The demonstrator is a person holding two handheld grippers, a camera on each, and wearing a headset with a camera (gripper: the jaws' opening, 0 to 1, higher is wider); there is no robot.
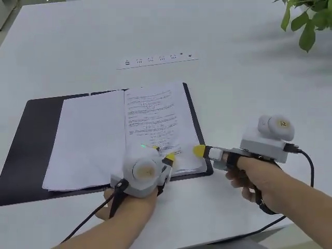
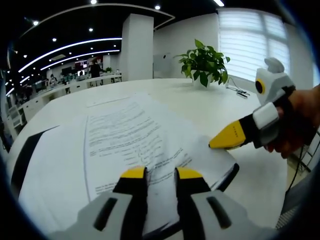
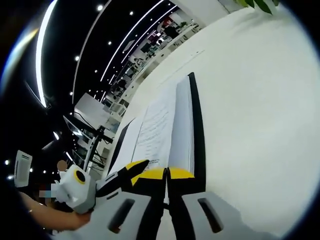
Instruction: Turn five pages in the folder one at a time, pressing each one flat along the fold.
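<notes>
Head view: the left gripper [image 1: 168,157] hides its own jaw gap at the open folder's [image 1: 26,150] 5 o'clock corner. Its own view shows jaws narrowly apart over the page [image 2: 125,135]. The right gripper [image 1: 199,151], at its 3 o'clock, is closed and empty.

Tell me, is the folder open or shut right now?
Open. The folder lies spread flat on the table, with a blank page on the left and a printed page on the right.
</notes>
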